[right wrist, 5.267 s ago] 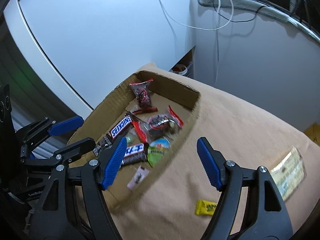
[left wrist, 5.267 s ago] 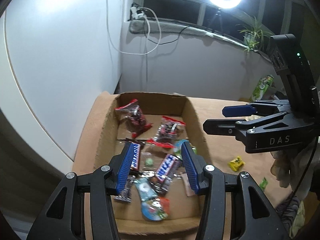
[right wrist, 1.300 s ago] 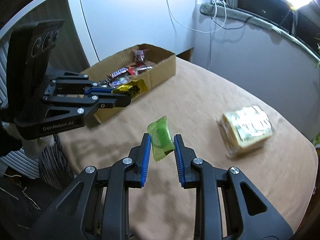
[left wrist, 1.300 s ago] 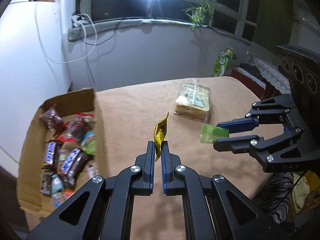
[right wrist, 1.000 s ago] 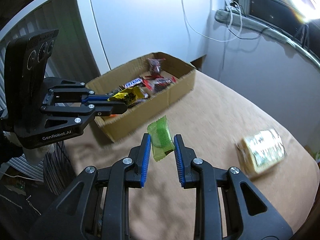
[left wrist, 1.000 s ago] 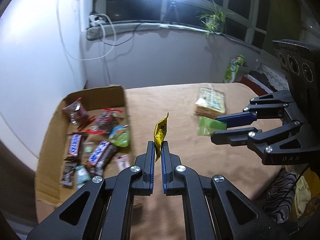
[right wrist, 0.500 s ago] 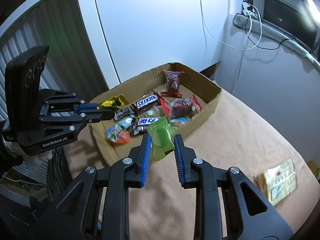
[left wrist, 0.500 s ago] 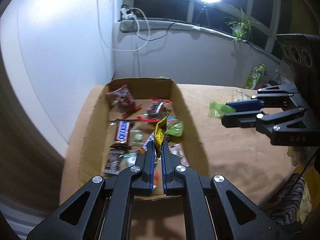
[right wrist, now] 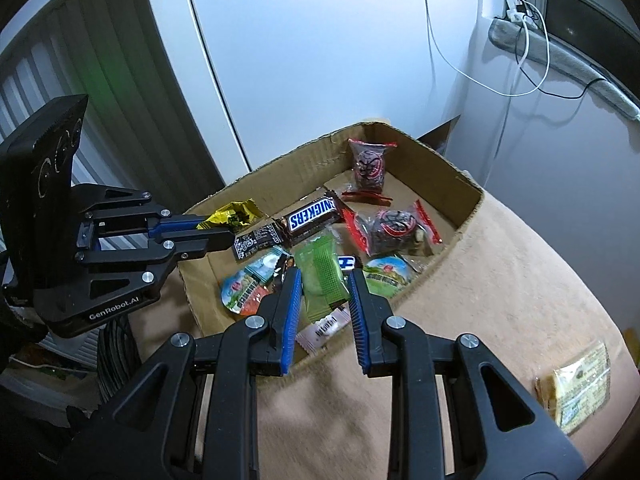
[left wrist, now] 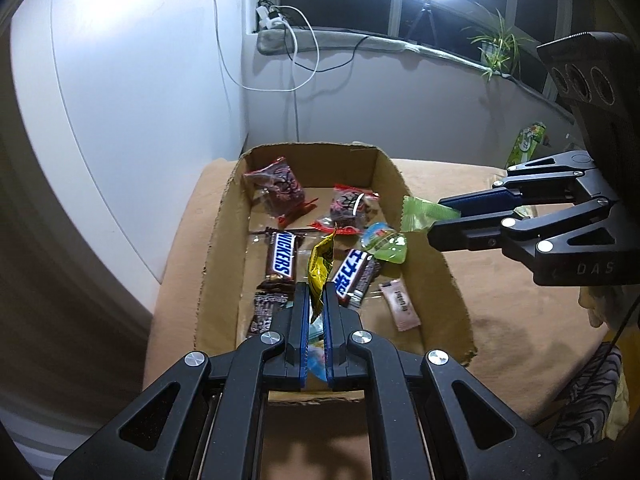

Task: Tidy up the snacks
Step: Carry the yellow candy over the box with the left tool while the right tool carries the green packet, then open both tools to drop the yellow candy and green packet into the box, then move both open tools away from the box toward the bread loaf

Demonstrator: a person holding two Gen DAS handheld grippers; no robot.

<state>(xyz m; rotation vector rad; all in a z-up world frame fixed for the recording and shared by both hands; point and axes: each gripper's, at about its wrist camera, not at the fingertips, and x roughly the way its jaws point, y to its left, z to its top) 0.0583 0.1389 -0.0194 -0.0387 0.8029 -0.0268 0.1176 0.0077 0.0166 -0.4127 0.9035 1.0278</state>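
Observation:
A cardboard box on the brown-covered table holds several snacks, among them a Snickers bar and red-trimmed packets. My left gripper is shut on a yellow candy wrapper and holds it over the box's near half; it also shows in the right wrist view. My right gripper is shut on a green packet above the box's right wall; the packet also shows in the left wrist view.
A pale biscuit pack lies on the table far right of the box. A white wall and hanging cable stand behind the box. A green bag stands at the table's far right.
Both grippers have swung from the open table toward the box with their snacks still held. The left now hangs over the box and the right over its right wall.

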